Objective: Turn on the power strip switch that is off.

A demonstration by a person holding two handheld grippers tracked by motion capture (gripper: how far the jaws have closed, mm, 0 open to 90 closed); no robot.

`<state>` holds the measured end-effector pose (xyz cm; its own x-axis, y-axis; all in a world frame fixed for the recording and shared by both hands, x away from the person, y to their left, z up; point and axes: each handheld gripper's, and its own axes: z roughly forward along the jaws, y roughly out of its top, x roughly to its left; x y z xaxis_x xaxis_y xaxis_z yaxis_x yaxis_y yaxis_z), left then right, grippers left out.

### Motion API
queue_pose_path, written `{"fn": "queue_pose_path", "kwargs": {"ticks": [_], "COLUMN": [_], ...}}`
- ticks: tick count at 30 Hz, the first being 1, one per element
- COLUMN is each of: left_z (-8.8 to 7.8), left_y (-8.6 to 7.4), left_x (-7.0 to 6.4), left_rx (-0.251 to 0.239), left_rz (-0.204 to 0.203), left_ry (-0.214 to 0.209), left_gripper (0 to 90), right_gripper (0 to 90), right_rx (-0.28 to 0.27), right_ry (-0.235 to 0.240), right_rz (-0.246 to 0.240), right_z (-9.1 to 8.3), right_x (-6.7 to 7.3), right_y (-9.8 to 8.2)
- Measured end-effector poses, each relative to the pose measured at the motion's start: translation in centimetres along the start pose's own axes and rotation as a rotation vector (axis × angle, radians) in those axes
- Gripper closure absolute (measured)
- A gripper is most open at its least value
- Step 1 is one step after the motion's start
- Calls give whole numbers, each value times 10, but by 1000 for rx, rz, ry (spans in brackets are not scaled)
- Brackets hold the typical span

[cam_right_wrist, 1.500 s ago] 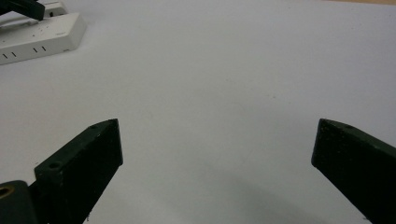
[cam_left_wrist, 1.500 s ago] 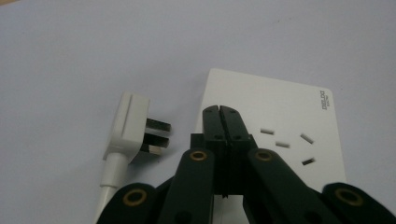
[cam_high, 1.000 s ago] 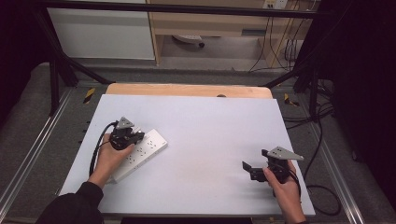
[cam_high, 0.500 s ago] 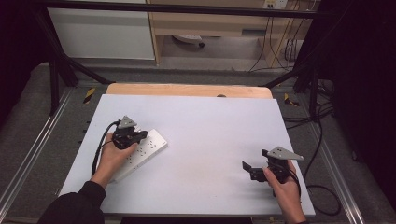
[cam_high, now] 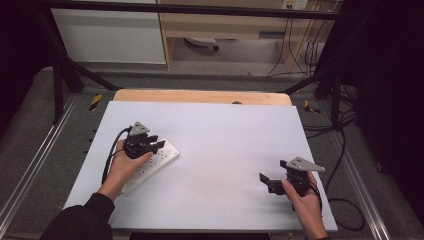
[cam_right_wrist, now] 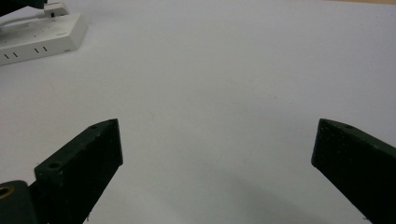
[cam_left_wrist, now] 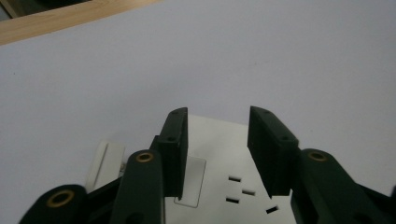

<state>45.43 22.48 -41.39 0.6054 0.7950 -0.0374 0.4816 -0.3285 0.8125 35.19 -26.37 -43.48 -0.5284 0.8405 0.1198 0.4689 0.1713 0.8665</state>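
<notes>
- The high view shows a white power strip [cam_high: 150, 167] lying slantwise on the white table [cam_high: 225, 135], at about 9 o'clock from the table's middle, with the left gripper [cam_high: 156, 145] over its far end.
- The left gripper view adds detail: the strip's socket slots [cam_left_wrist: 243, 191] and a clear rectangular switch [cam_left_wrist: 191, 179] sit just under the jaws, which stand a narrow gap apart with nothing between them.
- The right gripper [cam_high: 265, 181] hovers near 4 o'clock, well apart from the strip.
- In the right gripper view its jaws are spread wide over bare table, and the strip [cam_right_wrist: 39, 35] lies far off at 10 o'clock.
- The left hand [cam_high: 122, 167] covers part of the strip's middle.
- A wooden edge [cam_high: 200, 96] borders the table at 12 o'clock; cables [cam_high: 345, 150] trail on the floor at 3 o'clock.
</notes>
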Motion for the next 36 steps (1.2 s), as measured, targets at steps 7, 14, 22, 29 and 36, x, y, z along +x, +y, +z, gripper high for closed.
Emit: {"fn": "queue_pose_path", "kwargs": {"ticks": [7,14,22,29,36], "left_z": [0,3,3,0,-5], "left_y": [4,4,7,8,10], "left_x": [-3,-7,-8,-9,-11], "left_rx": [-26,-35,-47,-46,-45], "left_rz": [-14,-29,-67,-71,-68], "left_ry": [-14,-34,-47,-58,-60], "left_gripper": [376,149,78,78,80], "right_gripper": [24,24,24,24,23], "right_rx": [1,3,2,2,1], "right_ry": [1,3,6,7,10], "right_rz": [0,1,-1,-1,-2], "right_z": [0,0,0,0,0], "right_x": [0,0,0,0,0], "right_y": [0,0,0,0,0]}}
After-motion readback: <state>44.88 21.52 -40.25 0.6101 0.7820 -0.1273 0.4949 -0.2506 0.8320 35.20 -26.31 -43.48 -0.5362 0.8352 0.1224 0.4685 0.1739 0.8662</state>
